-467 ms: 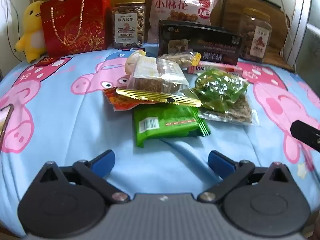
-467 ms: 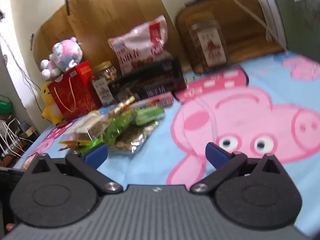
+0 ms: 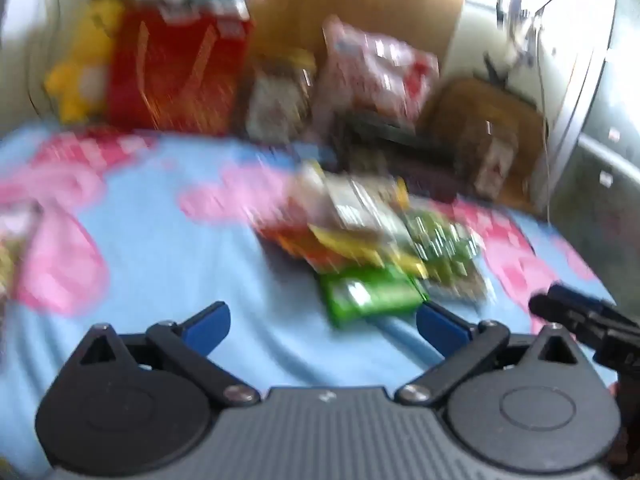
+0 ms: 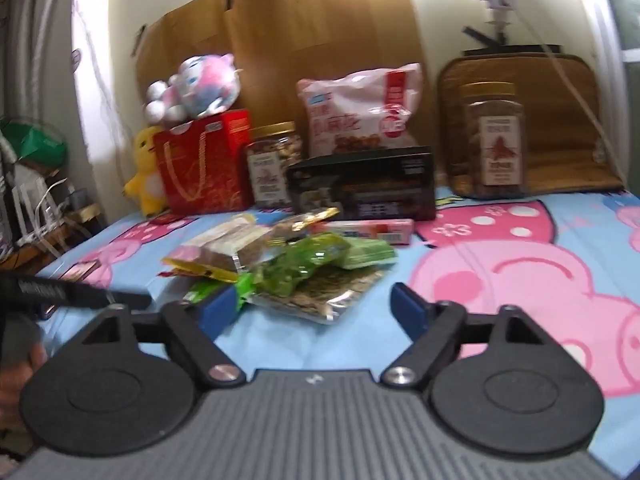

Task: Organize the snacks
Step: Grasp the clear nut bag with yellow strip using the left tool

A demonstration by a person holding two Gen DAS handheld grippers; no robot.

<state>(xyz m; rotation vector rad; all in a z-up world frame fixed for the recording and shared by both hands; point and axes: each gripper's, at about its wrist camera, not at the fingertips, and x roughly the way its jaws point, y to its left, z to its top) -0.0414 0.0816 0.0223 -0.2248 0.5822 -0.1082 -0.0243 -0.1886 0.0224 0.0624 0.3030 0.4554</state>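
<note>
A loose pile of snack packets lies on the blue cartoon-pig bedsheet [image 4: 500,280]. In the right wrist view it holds a crinkly green bag [image 4: 304,264], a clear packet of brown cake [image 4: 228,248], a seed packet [image 4: 320,296] and a pink box [image 4: 368,228]. My right gripper [image 4: 316,312] is open just short of the pile, with nothing between its fingers. The left wrist view is blurred by motion. There my left gripper [image 3: 324,326] is wide open and empty, with a flat green packet [image 3: 372,294] just ahead of its right fingertip [image 3: 440,326].
Along the back wall stand a red gift bag [image 4: 204,160], a nut jar [image 4: 274,164], a black box [image 4: 364,184], a pink-white snack bag [image 4: 360,112] and a second jar [image 4: 494,140]. Plush toys [image 4: 196,88] sit at the back left. A black bar [image 4: 76,292] crosses the left edge.
The left view has swung and blurred, and the pile now sits further right in it. The right view has turned towards the pile and come closer. Both grippers stay open.
</note>
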